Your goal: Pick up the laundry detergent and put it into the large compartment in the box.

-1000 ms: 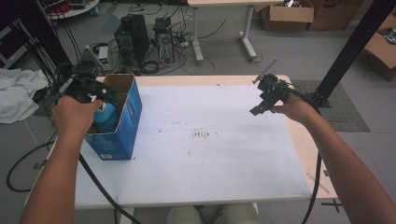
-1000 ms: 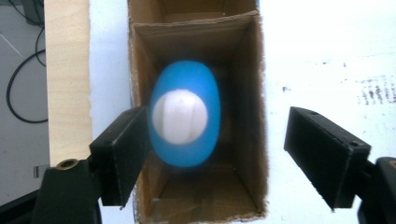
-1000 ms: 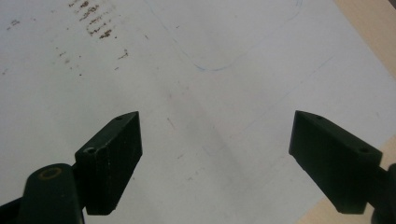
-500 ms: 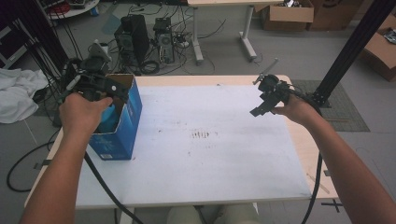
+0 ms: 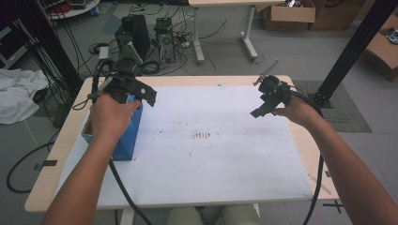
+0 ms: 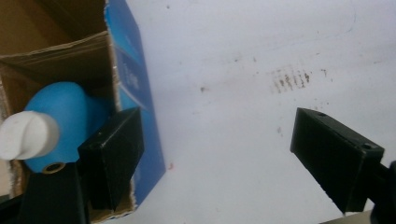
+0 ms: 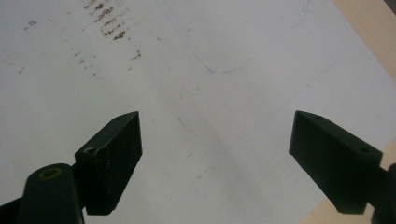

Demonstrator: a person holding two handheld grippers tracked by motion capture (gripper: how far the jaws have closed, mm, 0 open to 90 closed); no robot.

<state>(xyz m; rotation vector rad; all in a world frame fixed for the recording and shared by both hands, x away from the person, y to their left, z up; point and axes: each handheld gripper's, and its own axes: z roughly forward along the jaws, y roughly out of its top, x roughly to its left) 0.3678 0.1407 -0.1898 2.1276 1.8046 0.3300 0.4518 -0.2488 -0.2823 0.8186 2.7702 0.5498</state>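
An open blue cardboard box stands on the table's left side. Inside it lies a blue bottle with a white cap. My left gripper hovers over the box's far right corner, its jaws having just opened wide, with nothing between them. In the left gripper view the left gripper has one jaw over the box's edge and the other over the white sheet. Near the table's far right, my right gripper is open and empty above the sheet; the right gripper view shows it the same way.
A white sheet with dark smudges covers most of the wooden table. Cables trail from both grippers. Behind the table stand computer cases and cables on the floor. A black frame post rises at the right.
My left hand has moved from the box's left side toward its far right corner and risen slightly. The blue bottle stays in the box. The right gripper has kept still.
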